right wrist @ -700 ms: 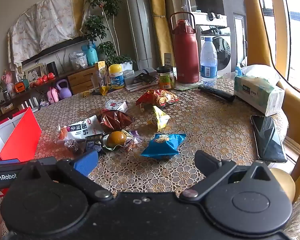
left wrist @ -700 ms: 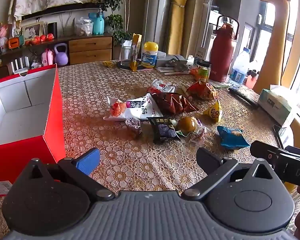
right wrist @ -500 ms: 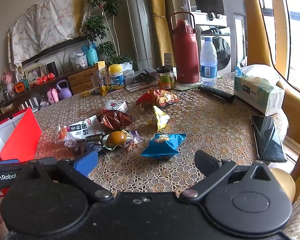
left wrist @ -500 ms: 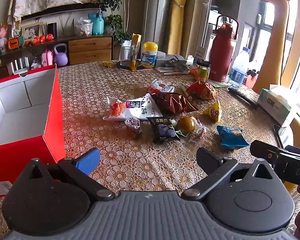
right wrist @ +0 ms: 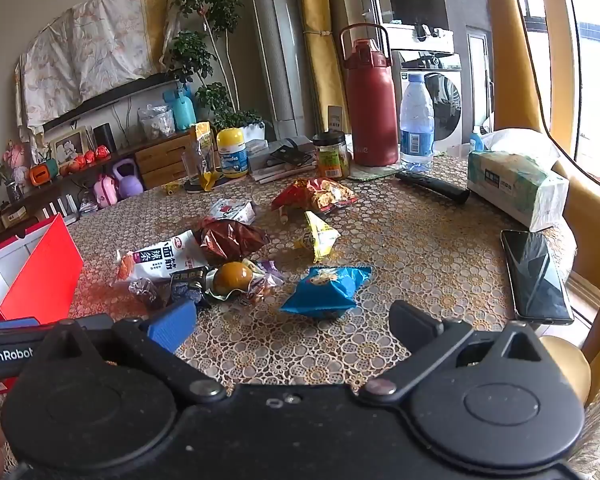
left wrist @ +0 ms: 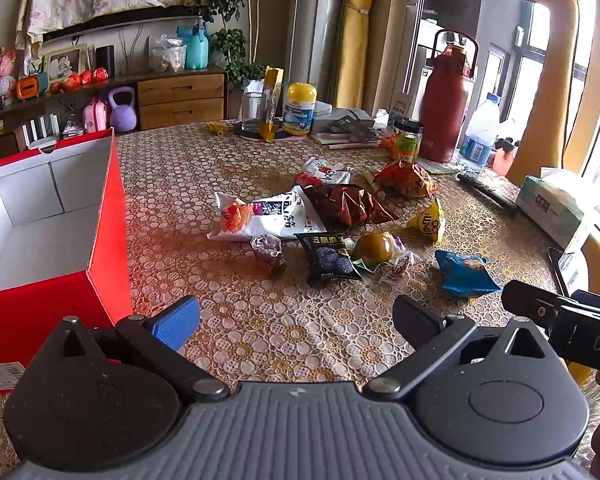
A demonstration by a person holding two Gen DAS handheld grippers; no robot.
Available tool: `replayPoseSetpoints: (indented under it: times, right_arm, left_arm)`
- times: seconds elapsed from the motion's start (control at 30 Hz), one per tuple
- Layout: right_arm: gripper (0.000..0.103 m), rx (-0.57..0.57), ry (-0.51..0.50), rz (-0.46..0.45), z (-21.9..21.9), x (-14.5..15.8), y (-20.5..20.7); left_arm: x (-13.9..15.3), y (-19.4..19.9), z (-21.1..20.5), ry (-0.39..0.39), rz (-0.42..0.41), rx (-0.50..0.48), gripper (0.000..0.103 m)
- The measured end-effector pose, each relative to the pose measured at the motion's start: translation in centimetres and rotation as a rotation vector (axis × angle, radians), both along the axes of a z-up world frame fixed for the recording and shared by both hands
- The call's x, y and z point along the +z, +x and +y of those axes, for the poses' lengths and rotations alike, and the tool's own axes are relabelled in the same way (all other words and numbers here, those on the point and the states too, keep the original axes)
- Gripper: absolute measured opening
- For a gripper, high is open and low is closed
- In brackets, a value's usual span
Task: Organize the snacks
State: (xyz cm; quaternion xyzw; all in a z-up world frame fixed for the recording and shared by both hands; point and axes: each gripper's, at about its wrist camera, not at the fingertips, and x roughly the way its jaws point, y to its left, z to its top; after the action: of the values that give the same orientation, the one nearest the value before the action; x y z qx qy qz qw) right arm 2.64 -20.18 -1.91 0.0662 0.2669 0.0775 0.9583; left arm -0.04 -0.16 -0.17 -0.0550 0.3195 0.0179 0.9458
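Several snack packets lie in a loose pile mid-table: a white noodle-snack bag [left wrist: 269, 216], a dark red bag [left wrist: 350, 204], a black packet [left wrist: 329, 258], a round yellow-brown snack [left wrist: 375, 247], a yellow packet [left wrist: 430, 222] and a blue bag [left wrist: 464, 274]. An open red box [left wrist: 104, 216] with a white inside stands at the left. My left gripper [left wrist: 296, 318] is open and empty, short of the pile. My right gripper [right wrist: 294, 322] is open and empty, just in front of the blue bag [right wrist: 326, 288].
A red flask [right wrist: 366, 96], water bottle [right wrist: 416, 120], jar [right wrist: 331, 154], yellow-lidded tub [right wrist: 232, 152] and papers stand at the table's far side. A tissue pack [right wrist: 514, 182], black remote [right wrist: 432, 186] and phone [right wrist: 536, 276] lie at the right edge.
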Motion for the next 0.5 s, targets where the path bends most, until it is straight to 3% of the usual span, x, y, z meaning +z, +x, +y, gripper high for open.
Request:
replayPoseSetpoints:
  times: [0.5]
  right_arm:
    - [0.103, 0.001, -0.001, 0.002, -0.04, 0.05, 0.1]
  left_arm:
    - [-0.22, 0.04, 0.16, 0.005, 0.008, -0.003, 0.103]
